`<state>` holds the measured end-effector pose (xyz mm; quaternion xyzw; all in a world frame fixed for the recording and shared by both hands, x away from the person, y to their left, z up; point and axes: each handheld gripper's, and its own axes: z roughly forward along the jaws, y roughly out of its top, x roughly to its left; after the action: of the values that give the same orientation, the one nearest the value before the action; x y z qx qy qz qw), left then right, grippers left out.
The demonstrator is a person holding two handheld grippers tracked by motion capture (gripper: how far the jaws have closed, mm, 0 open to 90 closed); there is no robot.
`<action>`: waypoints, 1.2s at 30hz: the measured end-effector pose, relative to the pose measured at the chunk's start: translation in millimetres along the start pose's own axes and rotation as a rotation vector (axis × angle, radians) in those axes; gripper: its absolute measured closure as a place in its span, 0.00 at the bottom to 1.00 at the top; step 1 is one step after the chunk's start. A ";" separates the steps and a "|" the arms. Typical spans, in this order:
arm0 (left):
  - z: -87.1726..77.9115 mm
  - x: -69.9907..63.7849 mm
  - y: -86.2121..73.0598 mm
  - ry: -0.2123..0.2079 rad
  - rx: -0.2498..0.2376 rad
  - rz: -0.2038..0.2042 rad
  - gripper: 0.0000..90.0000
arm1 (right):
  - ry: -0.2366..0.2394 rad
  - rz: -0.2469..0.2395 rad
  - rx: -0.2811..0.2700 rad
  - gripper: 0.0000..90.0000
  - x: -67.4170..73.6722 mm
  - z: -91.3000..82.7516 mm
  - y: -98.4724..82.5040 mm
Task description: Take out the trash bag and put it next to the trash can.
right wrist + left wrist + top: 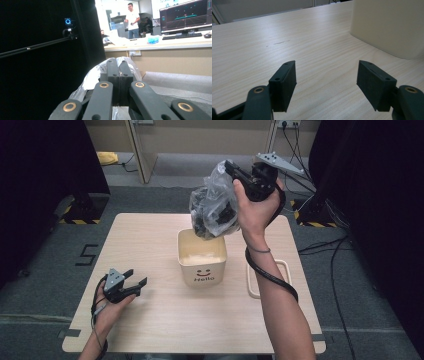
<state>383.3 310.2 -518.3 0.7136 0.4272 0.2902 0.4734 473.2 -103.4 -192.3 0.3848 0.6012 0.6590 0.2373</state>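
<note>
Fingers of my left hand wrap my left gripper [134, 284], which hovers low over the desk [150, 325] near its left edge, toward the front-left corner. Its jaws stand released, well apart, with bare wood grain between them in the left gripper view [327, 85], and they point across the desk toward the cream bin [202, 257]. That bin stands about the middle of the desk, upright and open at the top, with a smiling face and the word "Hello" on the wall that faces me; its near corner fills the upper right of the left gripper view [387, 27]. Above the bin, toward the far edge of the desk, hangs a clear plastic bag [214, 205] with dark pieces inside, its lower end just over the bin's far rim. My right gripper [235, 172] is clenched on the bag's top, held high in my right hand [255, 212]. In the right gripper view the two jaws meet with crinkled plastic [92, 75] pinched between them and spilling out to the side [119, 67]. Right of the bin a cream lid [250, 285] lies flat near the desk's right edge, partly under my forearm.
</note>
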 end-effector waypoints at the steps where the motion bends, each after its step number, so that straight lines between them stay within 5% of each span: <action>1: 0.0 0.0 0.0 0.000 0.000 0.000 0.35 | -0.002 0.002 -0.002 1.00 -0.9 -0.5 0.6; 36: 0.4 -0.3 0.1 0.000 0.003 0.001 0.35 | -0.079 0.037 -0.002 1.00 -29.4 -3.2 1.9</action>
<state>383.5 309.8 -518.4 0.7146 0.4271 0.2899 0.4722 488.4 -128.5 -196.9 0.4214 0.5835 0.6481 0.2489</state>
